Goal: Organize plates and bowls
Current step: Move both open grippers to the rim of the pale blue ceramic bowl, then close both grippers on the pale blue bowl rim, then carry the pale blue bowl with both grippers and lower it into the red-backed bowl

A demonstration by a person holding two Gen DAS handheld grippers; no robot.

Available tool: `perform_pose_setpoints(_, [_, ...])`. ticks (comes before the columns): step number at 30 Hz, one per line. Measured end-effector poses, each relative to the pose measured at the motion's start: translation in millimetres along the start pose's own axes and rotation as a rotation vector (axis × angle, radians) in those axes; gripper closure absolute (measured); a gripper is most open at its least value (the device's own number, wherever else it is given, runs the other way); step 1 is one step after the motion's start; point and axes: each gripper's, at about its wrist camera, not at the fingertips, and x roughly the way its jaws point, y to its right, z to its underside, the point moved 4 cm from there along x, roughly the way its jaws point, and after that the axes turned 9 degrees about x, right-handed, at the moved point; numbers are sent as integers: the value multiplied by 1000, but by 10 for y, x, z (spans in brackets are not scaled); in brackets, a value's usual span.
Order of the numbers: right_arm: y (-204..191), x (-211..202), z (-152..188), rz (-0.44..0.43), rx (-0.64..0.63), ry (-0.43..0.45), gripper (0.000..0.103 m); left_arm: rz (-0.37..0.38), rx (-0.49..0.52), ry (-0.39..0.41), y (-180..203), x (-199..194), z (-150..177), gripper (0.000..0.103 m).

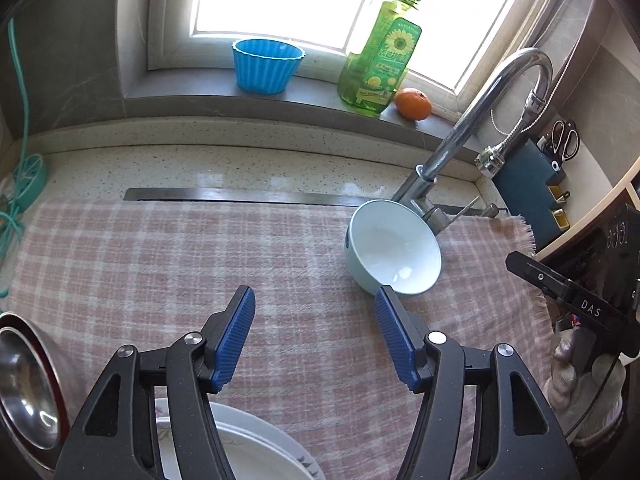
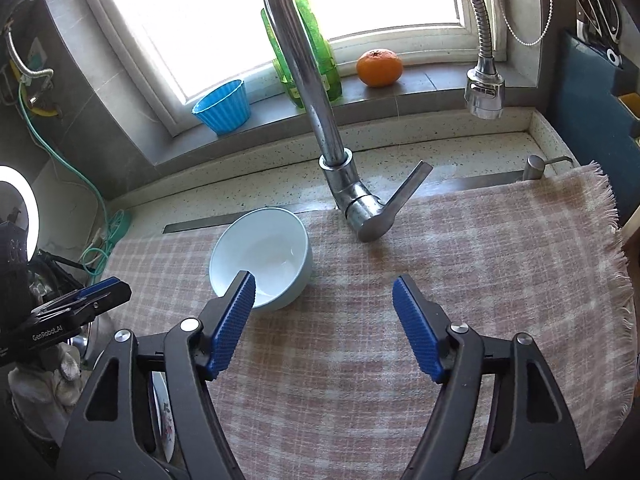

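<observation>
Pale blue, the bowl point(image 1: 394, 248) sits upright on the checked cloth point(image 1: 160, 248), just past the tip of the left tool point(image 1: 314, 298). That tool is wide open and holds nothing. The right tool point(image 2: 324, 286) is wide open too, holding nothing; the bowl point(image 2: 262, 256) lies ahead by its left finger. A white plate point(image 1: 256, 448) lies under the left tool, and a metal bowl point(image 1: 28, 384) sits to its left.

Bowl point(image 1: 394, 254) on cloth point(image 1: 200, 264), before faucet point(image 1: 472, 132)

One pale blue ceramic bowl point(image 1: 394, 254), one steel bowl point(image 1: 28, 384), one white floral plate point(image 1: 256, 452), one orange point(image 1: 413, 103), one blue ribbed cup point(image 1: 266, 65).
</observation>
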Motion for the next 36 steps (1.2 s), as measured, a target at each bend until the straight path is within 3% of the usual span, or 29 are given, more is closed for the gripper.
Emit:
perform_pose_setpoints(3, [18, 145, -29, -32, 19, -37, 41, 25, -19, -24, 70, 185, -44, 54])
perform_pose_setpoints(8, [57, 381, -75, -75, 63, -90, 45, 57, -56, -56, 120, 409, -98, 65])
perform_pose_setpoints(11, [86, 530, -95, -110, 98, -125, 47, 77, -88, -58, 113, 494, -133, 66])
perform_pose_setpoints(13, [89, 634, -105, -111, 102, -144, 57, 84, -107, -59, 104, 542, -159, 66])
perform_pose_setpoints(18, [113, 818, -104, -120, 127, -184, 64, 79, -101, -76, 139, 669, -213, 71])
perform_pose_setpoints(25, [51, 958, -110, -113, 101, -209, 81, 77, -93, -109, 164, 824, -216, 83])
perform_pose_setpoints(36, [-23, 1075, -130, -102, 84, -229, 93, 94, -81, -121, 199, 912, -228, 93])
